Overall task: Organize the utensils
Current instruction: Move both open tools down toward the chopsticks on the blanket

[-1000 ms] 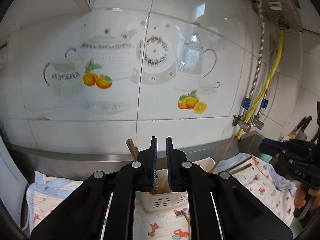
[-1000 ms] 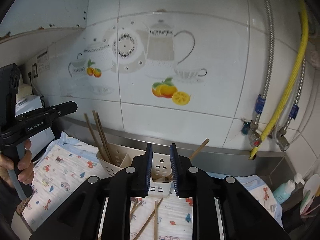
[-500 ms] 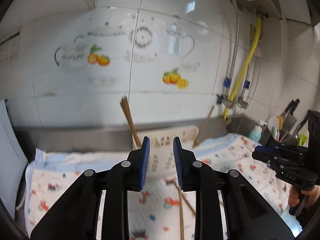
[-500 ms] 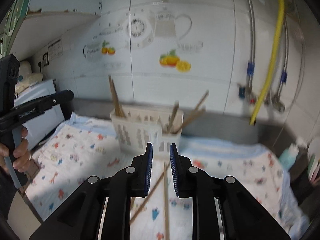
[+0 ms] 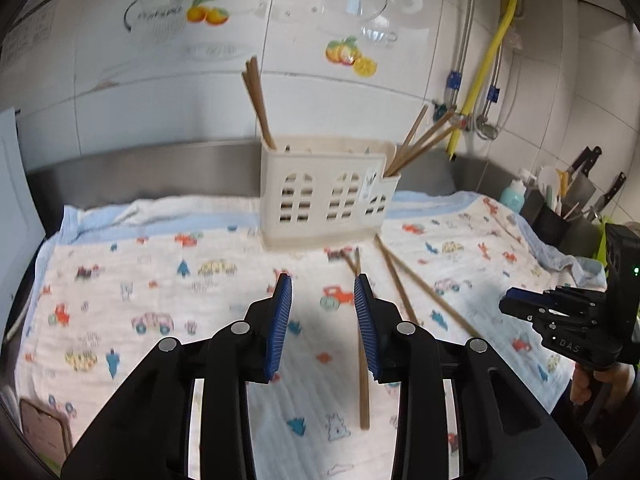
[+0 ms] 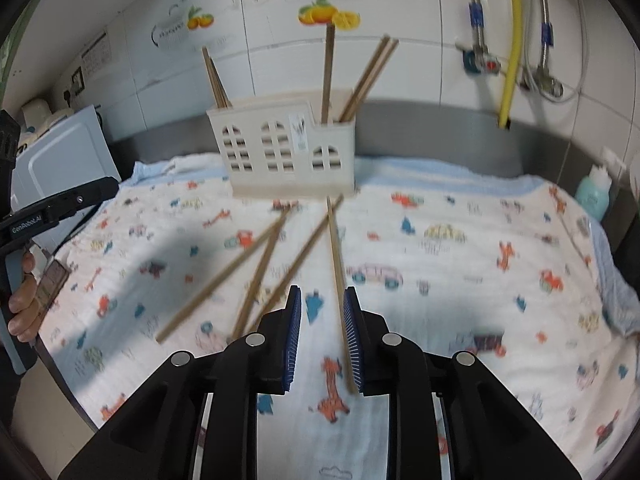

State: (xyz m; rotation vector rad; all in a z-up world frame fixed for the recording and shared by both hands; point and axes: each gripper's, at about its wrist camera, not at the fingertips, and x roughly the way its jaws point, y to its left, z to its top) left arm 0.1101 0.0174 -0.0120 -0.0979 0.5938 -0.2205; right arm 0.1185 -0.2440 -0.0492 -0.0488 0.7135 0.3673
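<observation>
A cream utensil holder (image 5: 328,196) (image 6: 284,152) stands at the back of the cloth with brown chopsticks upright in both ends. Several loose chopsticks (image 6: 224,276) lie on the cloth in front of it. My left gripper (image 5: 322,280) hangs over the cloth, jaws opening, with nothing between them; one chopstick (image 5: 363,376) lies below its right finger. My right gripper (image 6: 322,292) is lower over the loose sticks, jaws opening. A chopstick (image 6: 336,248) on the cloth runs along its right finger, and the pads do not press on it.
A cartoon-print cloth (image 5: 160,280) (image 6: 460,264) covers the counter up to a steel ledge and tiled wall. A yellow hose (image 6: 512,48), a teal bottle (image 6: 596,196) and a knife holder (image 5: 560,216) stand at the right. A phone (image 5: 44,428) lies front left.
Both grippers have come down and tipped toward the cloth, so the holder and loose chopsticks now fill the views. The left jaws have spread clearly wider; the right ones slightly.
</observation>
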